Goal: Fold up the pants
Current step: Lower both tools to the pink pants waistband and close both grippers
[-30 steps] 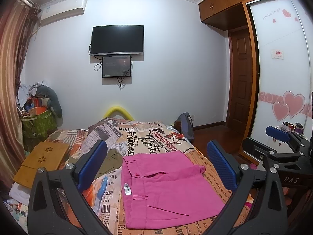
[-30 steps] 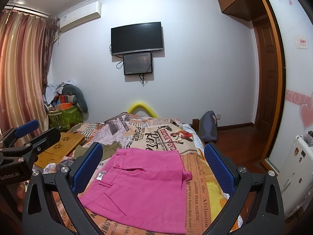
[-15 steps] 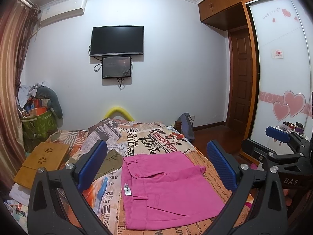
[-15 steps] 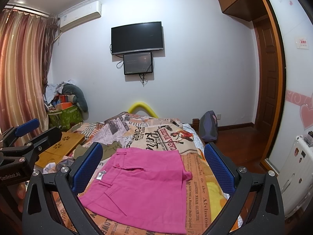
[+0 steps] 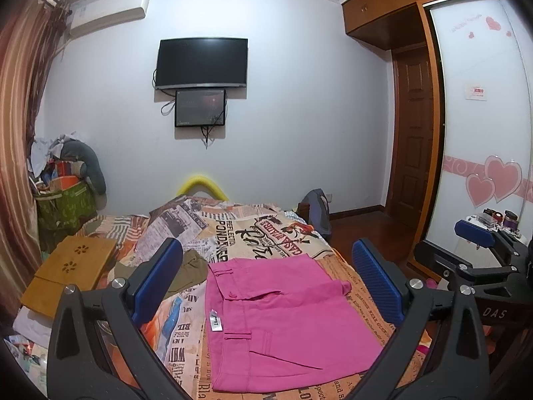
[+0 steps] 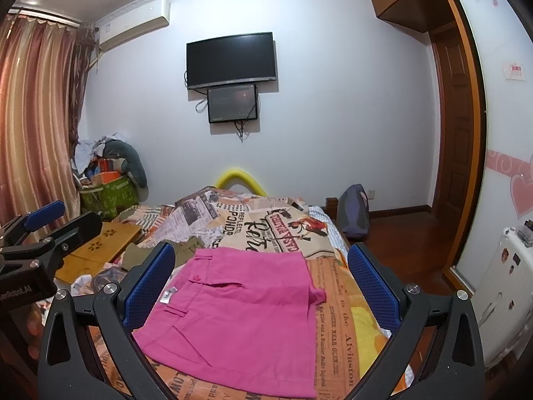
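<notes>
Pink pants [image 5: 283, 320] [image 6: 240, 313] folded into a compact rectangle, lying flat on the bed [image 5: 266, 233] [image 6: 333, 313] over a newspaper-print cover. White tag [image 5: 215, 321] [image 6: 167, 297] at the left edge of the pants, beside the belt loops; a small pink flap sticking out at the right edge. Left gripper [image 5: 266, 283] above the near end of the pants, jaws spread wide, nothing between the blue pads [image 5: 156, 280], clear of the cloth. Right gripper [image 6: 261, 286] likewise spread wide, empty, over the same garment, not touching it. Each gripper visible at the edge of the other's view: right one [image 5: 473, 260] off to the right, left one [image 6: 43, 233] off to the left. Olive cloth [image 5: 186, 271] [image 6: 180, 250] just beside the pants' far left corner. Wooden board [image 5: 66, 273] [image 6: 100, 250] further left on the bed. TV [image 5: 202, 61] [image 6: 231, 60] on the far wall, smaller screen [image 5: 200, 107] just below it. Dark backpack [image 5: 316, 210] [image 6: 354, 210] on the floor by the bed's far right corner.
</notes>
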### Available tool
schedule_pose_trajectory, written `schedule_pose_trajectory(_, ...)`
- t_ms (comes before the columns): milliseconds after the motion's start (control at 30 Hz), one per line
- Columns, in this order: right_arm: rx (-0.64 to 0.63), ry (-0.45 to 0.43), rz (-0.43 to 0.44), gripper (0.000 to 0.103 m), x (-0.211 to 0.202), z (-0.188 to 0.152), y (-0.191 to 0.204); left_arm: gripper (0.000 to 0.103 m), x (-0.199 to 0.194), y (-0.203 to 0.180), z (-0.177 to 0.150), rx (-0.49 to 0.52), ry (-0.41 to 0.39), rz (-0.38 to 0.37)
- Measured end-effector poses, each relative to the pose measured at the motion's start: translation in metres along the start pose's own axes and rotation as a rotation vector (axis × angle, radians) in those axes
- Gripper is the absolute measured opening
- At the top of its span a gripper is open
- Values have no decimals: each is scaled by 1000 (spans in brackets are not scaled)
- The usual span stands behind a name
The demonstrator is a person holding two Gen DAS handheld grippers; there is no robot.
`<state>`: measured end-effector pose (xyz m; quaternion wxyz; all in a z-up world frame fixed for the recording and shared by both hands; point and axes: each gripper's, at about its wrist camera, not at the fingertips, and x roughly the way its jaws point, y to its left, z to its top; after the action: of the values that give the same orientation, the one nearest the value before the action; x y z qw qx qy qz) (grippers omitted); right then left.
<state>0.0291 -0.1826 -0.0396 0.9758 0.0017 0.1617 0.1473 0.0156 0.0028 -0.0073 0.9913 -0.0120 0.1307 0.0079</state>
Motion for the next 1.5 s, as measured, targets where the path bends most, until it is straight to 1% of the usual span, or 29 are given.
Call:
schedule_pose_trajectory(133, 3, 36, -18, 103, 14, -7, -9, 103, 19, 5, -5, -1, 31, 30)
schedule_pose_trajectory(200, 10, 67, -30, 103, 25, -12, -16, 103, 33, 7, -9, 10, 63, 50)
schedule_pose_trajectory(267, 11, 93, -63, 103, 36, -19, -25, 103, 47, 11, -14, 16, 89, 80)
schedule_pose_trajectory(333, -8, 126, -112, 103, 51, -26, -34, 103, 63, 16, -21, 14, 128, 84)
schedule_pose_trajectory(400, -18, 154, -127, 103, 61, -31, -40, 103, 80, 23, -28, 7, 172, 86)
schedule_pose_trajectory(533, -19, 242, -154, 103, 90, -45, -55, 103, 114, 35, -43, 18, 254, 78)
schedule_pose_trajectory(633, -17, 284, -141, 103, 106, -53, -64, 103, 140, 44, -54, 26, 316, 67)
schedule_pose_trajectory(767, -8, 323, -96, 103, 128, -64, -73, 103, 175, 63, -70, 11, 422, 47)
schedule_pose_trajectory(867, 8, 369, -72, 103, 147, -71, -79, 103, 203, 73, -84, 34, 488, 64)
schedule_pose_trajectory(933, 11, 408, -51, 102, 161, -76, -82, 103, 220, 78, -93, 48, 525, 62)
schedule_pose_trajectory(1000, 20, 436, -41, 102, 173, -81, -85, 103, 235, 84, -102, 45, 569, 45)
schedule_pose_trajectory(1067, 32, 470, -30, 101, 186, -87, -88, 103, 251, 89, -111, 27, 627, 11)
schedule_pose_trajectory(1100, 39, 486, -24, 99, 193, -90, -90, 103, 255, 88, -114, 21, 649, 1)
schedule_pose_trajectory(1133, 46, 502, -15, 93, 198, -93, -91, 99, 261, 90, -118, 15, 667, -9)
schedule_pose_trajectory(1167, 55, 522, -3, 88, 205, -97, -92, 92, 268, 90, -122, 15, 683, -19)
schedule_pose_trajectory(1200, 62, 537, 5, 85, 209, -100, -93, 88, 271, 90, -124, 18, 697, -26)
schedule_pose_trajectory(1233, 68, 551, 11, 80, 213, -103, -94, 82, 275, 89, -127, 22, 714, -37)
schedule_pose_trajectory(1267, 74, 563, 20, 75, 218, -106, -96, 78, 280, 89, -130, 23, 728, -52)
schedule_pose_trajectory(1300, 79, 572, 29, 71, 220, -108, -97, 77, 283, 89, -132, 22, 739, -62)
schedule_pose_trajectory(1333, 83, 582, 39, 64, 223, -110, -97, 75, 286, 89, -134, 23, 745, -69)
schedule_pose_trajectory(1367, 86, 594, 52, 59, 227, -112, -96, 71, 289, 89, -135, 24, 752, -79)
schedule_pose_trajectory(1400, 88, 600, 59, 58, 229, -113, -96, 68, 292, 89, -137, 25, 759, -88)
schedule_pose_trajectory(1467, 99, 619, 91, 49, 235, -116, -95, 52, 297, 88, -141, 20, 786, -112)
schedule_pose_trajectory(1500, 104, 629, 106, 47, 238, -117, -95, 49, 300, 90, -144, 9, 803, -129)
